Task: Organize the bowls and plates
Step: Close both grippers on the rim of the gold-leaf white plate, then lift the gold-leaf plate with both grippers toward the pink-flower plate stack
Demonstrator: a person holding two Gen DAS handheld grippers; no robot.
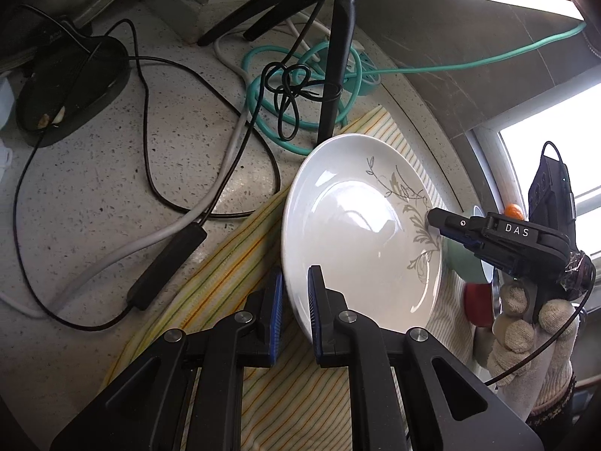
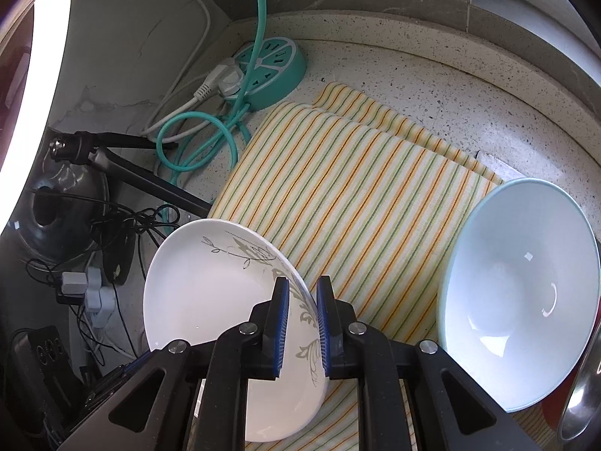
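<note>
A white plate (image 1: 357, 225) with a grey leaf pattern is held tilted over the striped cloth (image 2: 357, 188). My left gripper (image 1: 295, 297) is shut on its near rim, blue pads on both sides. My right gripper (image 2: 302, 319) is shut on the opposite, patterned rim of the plate (image 2: 203, 293). In the left wrist view the right gripper (image 1: 437, 223) comes in from the right, carried by a gloved hand (image 1: 526, 323). A light blue bowl (image 2: 518, 293) leans on the right side of the cloth, apart from both grippers.
A teal power strip (image 2: 270, 71) with looped teal cable lies behind the cloth. Black tripod legs (image 1: 334, 75) and tangled black and white cables (image 1: 210, 173) cover the speckled counter (image 1: 94, 195) to the left. A metal bowl's rim (image 2: 578, 394) shows at the far right.
</note>
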